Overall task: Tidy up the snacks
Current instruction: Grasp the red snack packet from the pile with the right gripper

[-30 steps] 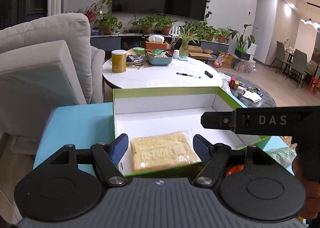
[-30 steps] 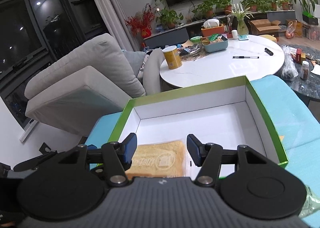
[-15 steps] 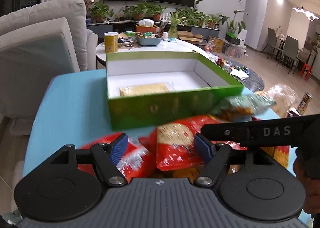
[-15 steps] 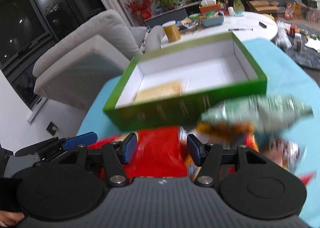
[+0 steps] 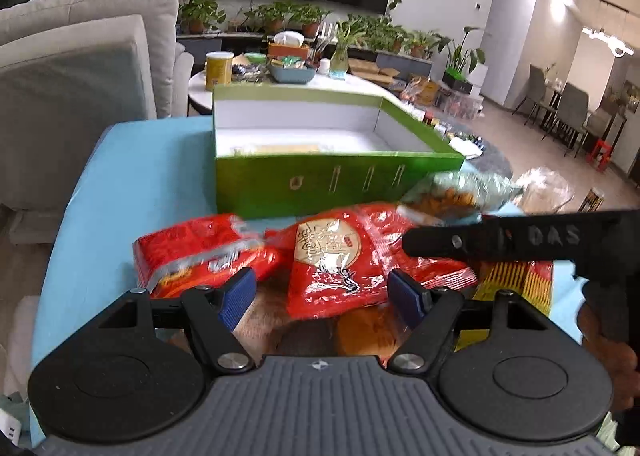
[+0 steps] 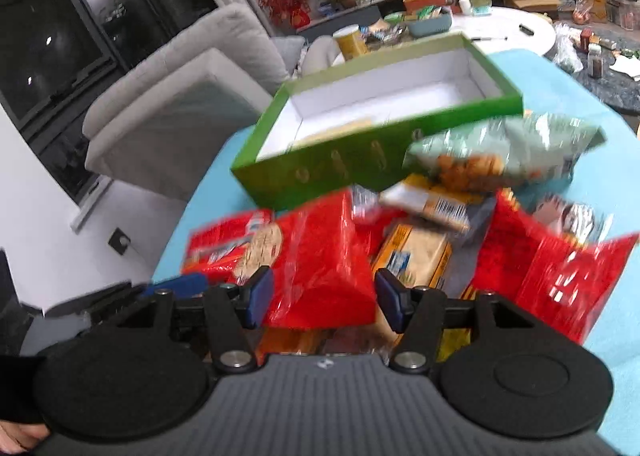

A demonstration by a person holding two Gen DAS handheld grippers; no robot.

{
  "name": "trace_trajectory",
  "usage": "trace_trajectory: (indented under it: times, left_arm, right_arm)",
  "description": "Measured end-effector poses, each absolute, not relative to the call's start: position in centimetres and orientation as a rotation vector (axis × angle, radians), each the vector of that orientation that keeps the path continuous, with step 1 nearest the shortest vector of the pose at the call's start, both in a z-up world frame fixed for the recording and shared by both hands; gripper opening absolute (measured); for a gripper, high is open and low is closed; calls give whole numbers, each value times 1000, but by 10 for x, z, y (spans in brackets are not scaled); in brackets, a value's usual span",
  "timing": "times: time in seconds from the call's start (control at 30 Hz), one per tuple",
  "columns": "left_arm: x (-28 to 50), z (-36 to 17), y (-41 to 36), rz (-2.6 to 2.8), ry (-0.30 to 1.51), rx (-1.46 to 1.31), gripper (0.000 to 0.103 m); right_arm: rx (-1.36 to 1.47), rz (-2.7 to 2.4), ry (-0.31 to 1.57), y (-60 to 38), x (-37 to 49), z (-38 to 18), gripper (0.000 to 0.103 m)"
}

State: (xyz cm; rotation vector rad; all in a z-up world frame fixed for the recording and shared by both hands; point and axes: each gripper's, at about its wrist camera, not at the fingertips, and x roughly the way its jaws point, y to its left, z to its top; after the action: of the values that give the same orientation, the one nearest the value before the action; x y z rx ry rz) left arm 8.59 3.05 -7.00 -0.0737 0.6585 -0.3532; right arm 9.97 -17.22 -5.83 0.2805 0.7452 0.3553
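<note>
A green box (image 5: 332, 183) with a white inside stands on the blue table, with a flat yellow packet (image 5: 280, 147) lying in it. In front of it is a pile of snacks: a red packet (image 5: 200, 252), a red bag with a round emblem (image 5: 332, 260), a green bag of orange snacks (image 5: 452, 195) and a yellow striped packet (image 5: 516, 284). My left gripper (image 5: 320, 296) hangs open over the emblem bag. My right gripper (image 6: 324, 296) is open above a red bag (image 6: 324, 256), beside a beige packet (image 6: 416, 256). Neither holds anything.
The right tool's black bar (image 5: 500, 240) crosses the left wrist view over the pile. A grey sofa (image 5: 80, 87) stands to the left. Behind the box is a white round table (image 6: 512, 27) with a yellow can (image 5: 218, 69) and a blue bowl. Bare blue tabletop (image 5: 140, 175) lies left of the box.
Both grippers have drawn back from over the box and sunk toward the snack pile in front of it. The yellow packet stays in the box. Both jaws look the same width.
</note>
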Motion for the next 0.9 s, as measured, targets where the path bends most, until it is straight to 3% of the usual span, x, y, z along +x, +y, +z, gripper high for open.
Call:
trace_trajectory:
  times: [0.53,0.6,0.77,0.9]
  left_arm:
    - [143,-90,9,-471,759,-101,71]
    - [149,-97,11,-480,773,-121,77]
    - [157,-103,15,-479,792,-167,77]
    - [149,-96,11,-460,760,-148,69]
  right_arm:
    - [346,422,906,-166,155,-82,68]
    - [331,436,906,-163,156,-82,68]
    - [288,437,908,-155,158,-81,68]
    - [253,435,873,-152,154,-79,57]
